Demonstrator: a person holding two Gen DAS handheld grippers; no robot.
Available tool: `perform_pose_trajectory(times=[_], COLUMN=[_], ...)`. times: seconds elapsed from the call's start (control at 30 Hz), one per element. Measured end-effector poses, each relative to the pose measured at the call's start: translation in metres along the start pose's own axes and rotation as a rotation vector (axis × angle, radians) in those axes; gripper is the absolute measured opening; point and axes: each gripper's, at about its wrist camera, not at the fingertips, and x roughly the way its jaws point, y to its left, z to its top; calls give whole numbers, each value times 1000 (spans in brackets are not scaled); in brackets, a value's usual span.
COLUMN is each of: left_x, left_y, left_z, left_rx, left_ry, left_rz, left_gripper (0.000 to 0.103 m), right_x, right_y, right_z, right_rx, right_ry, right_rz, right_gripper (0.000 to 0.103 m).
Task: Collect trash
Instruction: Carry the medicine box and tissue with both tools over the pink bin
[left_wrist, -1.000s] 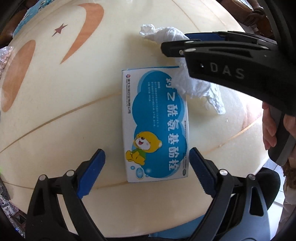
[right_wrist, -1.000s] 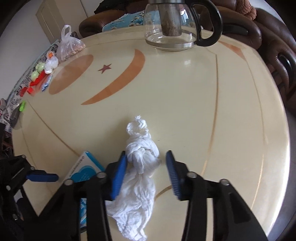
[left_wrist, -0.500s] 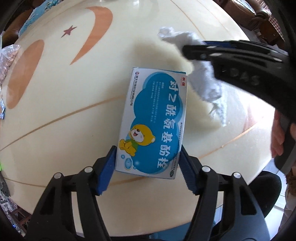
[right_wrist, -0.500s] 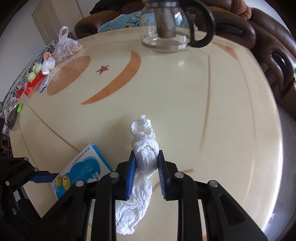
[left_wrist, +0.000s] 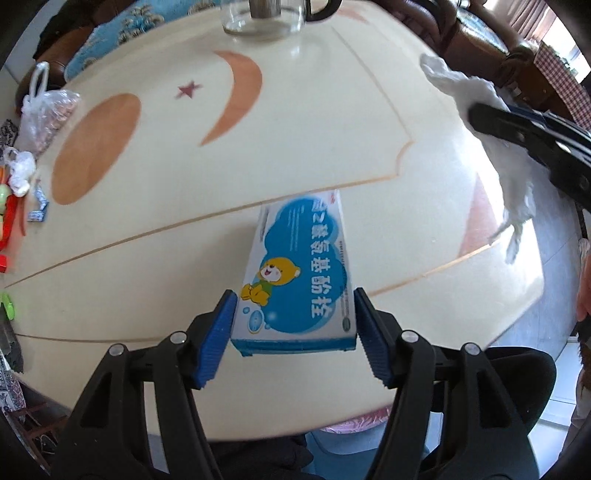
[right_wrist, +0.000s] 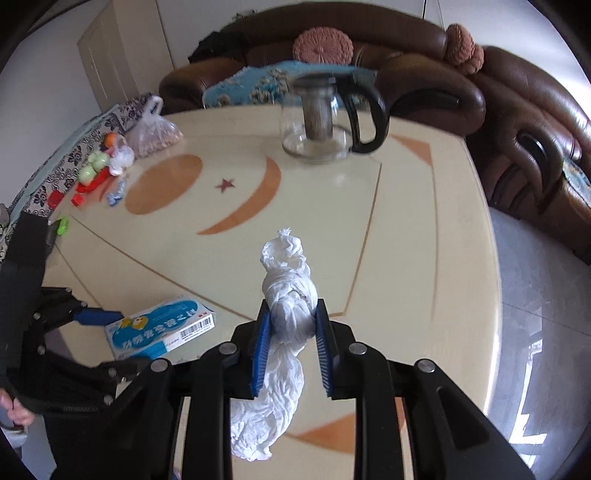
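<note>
Blue-and-white medicine box (left_wrist: 299, 273) clamped between the jaws of the left gripper (left_wrist: 293, 328), blue pads pressed on its two long sides, near end level with the pad tips, far end projecting forward beyond them. Printed on top face: a cartoon yellow bear in a green shirt, a blue cloud shape, a column of large white Chinese characters, too blurred to read with confidence. Barcode and a small red mark on the side face in the right wrist view (right_wrist: 162, 326); fine print illegible. Box lifted clear of the counter (left_wrist: 147, 229), tilted, gripper pointing steeply down.

White crumpled tissue (right_wrist: 288, 306) pinched between the jaws of the right gripper (right_wrist: 291, 332), jaws nearly together around its twisted middle. Knotted top sticking out ahead of the pads, loose tail hanging below and behind them. Raised off the counter. No writing on it. Same gripper seen from the left wrist at the upper right (left_wrist: 528, 133), tissue trailing under it.

Left of the right jaws and lower: the left gripper with the box. Bits of a hand (right_wrist: 14, 413) at the lower left edge, gripping the handle.

Far beyond both jaws: glass teapot (right_wrist: 325, 118) with black handle, unlabelled. Further left, at the counter's edge: a plastic bag (right_wrist: 151, 133) and small coloured items (right_wrist: 92, 173).
</note>
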Motion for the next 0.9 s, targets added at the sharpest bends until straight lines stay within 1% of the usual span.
perform_pose_trajectory(times=[0.1,0.2,0.27,0.43,0.7,0.9], left_x=[-20,-28,-35,-51,-88,-104], left_y=[-2,-6,-2,-6,-10,-16], left_z=[-13,-23,-27,-39,-69,-95], left_rx=[7,10,2,10,22,33], left_ry=[-32,-45,-43,-55,-114,-143], left_rz=[-8,-26,-45,-46,-10,-2], left_gripper=[62,62,62,62,62,62], right_x=[-25,-42,-48,-66,-98,-115], right_y=[9,20,23,36,64,83], right_z=[-6,-14,-20,-35,-59,-86], right_rx=[-20,-45,-45,-49,-87,-108], right_ry=[-29,-42,-45,-45,-68,-69], right_rz=[-15,-33,-34,-22,-8,14], right_gripper=[23,23,23,23,23,23])
